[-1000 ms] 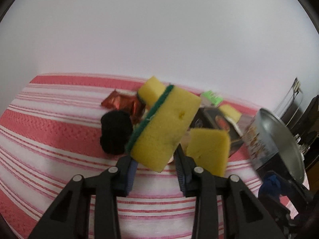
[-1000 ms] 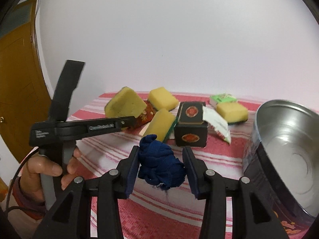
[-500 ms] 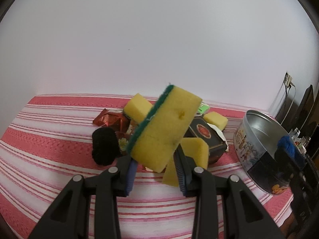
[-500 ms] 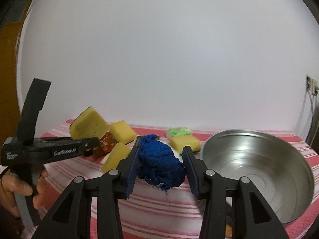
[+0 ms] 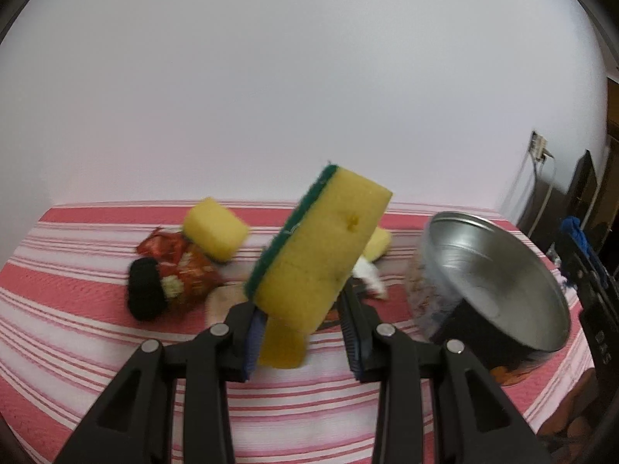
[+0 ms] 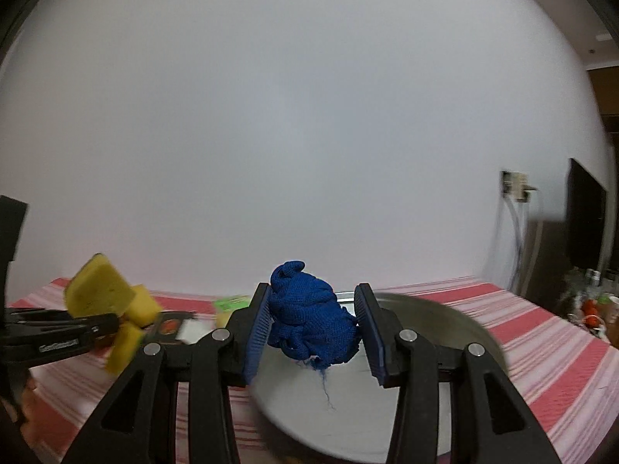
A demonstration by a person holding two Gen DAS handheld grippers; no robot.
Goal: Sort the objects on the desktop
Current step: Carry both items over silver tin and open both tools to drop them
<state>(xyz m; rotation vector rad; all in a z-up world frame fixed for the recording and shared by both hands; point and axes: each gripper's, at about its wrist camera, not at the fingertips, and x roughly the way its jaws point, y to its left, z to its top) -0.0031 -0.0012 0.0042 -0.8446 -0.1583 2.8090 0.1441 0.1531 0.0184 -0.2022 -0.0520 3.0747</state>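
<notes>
Two hand-held grippers were up off the surface (image 5: 96, 367), each with something in its jaws; the left hand-held gripper (image 5: 305, 332) was clamped on a yellow sponge with a green scrubbing side (image 5: 317, 247), which stuck up tilted between the blue pads, green edge to the left; the right hand-held gripper (image 6: 313, 332) was squeezed onto a wad of blue knitted cloth (image 6: 309, 317), pads pressing both sides, a loose thread hanging off the bottom.

Just past the right one's fingers sat the metal tin (image 6: 456, 332), its open mouth under and behind the blue wad, pretty blurred; in the left wrist view the same tin (image 5: 499, 278) showed off to the right with a printed side wall, resting on the red-and-white striped cloth.

Further back on the stripes was the leftover pile; a black fuzzy ball (image 5: 145, 290) touching a crinkly red wrapper (image 5: 178, 259), a plain yellow sponge (image 5: 214, 234) lying on the wrapper's far side, another yellow sponge (image 5: 377, 243) peeking out behind the held one, and a white scrap (image 5: 369, 276) near it; a small green packet (image 6: 232, 301) showed in the right wrist view.

Behind all that was a plain white wall (image 5: 271, 77), with a socket and cord (image 5: 539, 150) at far right.
</notes>
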